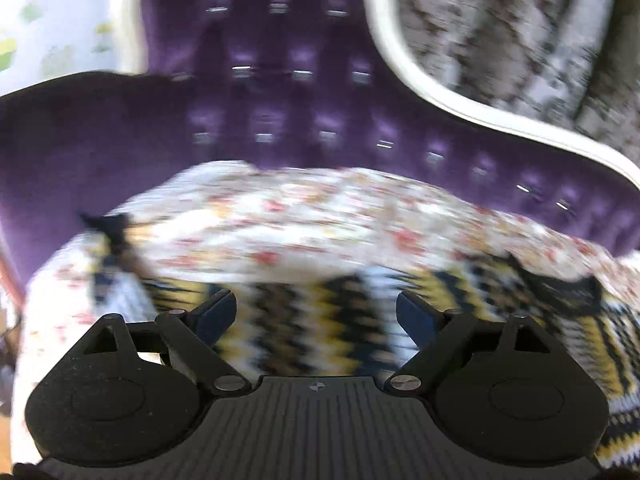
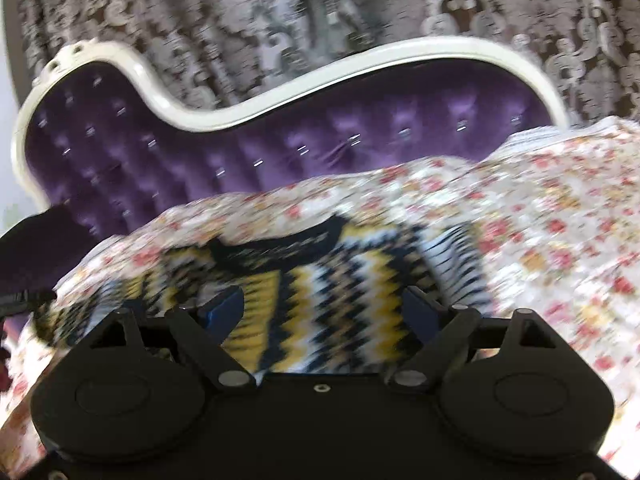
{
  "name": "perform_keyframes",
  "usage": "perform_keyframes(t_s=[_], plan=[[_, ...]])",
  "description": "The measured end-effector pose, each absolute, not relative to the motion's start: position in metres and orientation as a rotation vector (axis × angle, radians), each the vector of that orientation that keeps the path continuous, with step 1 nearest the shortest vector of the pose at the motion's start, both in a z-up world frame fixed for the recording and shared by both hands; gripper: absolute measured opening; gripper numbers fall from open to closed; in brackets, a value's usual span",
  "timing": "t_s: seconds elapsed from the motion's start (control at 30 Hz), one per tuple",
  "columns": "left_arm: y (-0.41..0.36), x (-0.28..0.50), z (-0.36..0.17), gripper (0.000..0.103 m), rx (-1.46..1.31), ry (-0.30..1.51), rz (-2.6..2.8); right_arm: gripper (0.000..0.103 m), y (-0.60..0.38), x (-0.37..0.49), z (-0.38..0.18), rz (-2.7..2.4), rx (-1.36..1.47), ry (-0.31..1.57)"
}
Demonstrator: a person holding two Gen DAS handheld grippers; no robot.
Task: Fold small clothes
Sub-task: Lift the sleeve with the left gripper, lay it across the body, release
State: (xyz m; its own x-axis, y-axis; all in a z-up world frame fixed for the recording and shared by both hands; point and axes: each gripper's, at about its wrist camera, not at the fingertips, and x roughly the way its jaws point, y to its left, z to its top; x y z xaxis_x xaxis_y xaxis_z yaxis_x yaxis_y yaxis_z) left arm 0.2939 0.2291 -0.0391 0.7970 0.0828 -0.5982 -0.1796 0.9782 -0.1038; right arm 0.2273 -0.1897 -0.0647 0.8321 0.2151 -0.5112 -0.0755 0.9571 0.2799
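A small zigzag-knit garment [image 2: 320,280], yellow, navy and white with a dark neckband [image 2: 280,252], lies spread on the floral cover [image 2: 560,240] of a purple tufted sofa [image 2: 280,148]. Laid out flat, it is presumably ready for a fold. Both views are motion-blurred, so its exact outline cannot be told. The left gripper [image 1: 316,312] stands wide open above the garment and holds nothing. The right gripper [image 2: 324,306] is likewise wide open and empty, poised over the garment just below the neckband. Neither appears to touch the cloth. A patterned curtain [image 2: 320,20] hangs behind the sofa. No containers are in view.
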Motion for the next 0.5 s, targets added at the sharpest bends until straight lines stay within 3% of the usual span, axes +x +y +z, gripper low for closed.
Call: perform_keyframes(t_s=[0.5], plan=[[0.379, 0.328, -0.044, 0.087, -0.241, 0.709, 0.377, 0.087, -0.120, 0.213, -0.085, 0.305, 0.248, 0.657]])
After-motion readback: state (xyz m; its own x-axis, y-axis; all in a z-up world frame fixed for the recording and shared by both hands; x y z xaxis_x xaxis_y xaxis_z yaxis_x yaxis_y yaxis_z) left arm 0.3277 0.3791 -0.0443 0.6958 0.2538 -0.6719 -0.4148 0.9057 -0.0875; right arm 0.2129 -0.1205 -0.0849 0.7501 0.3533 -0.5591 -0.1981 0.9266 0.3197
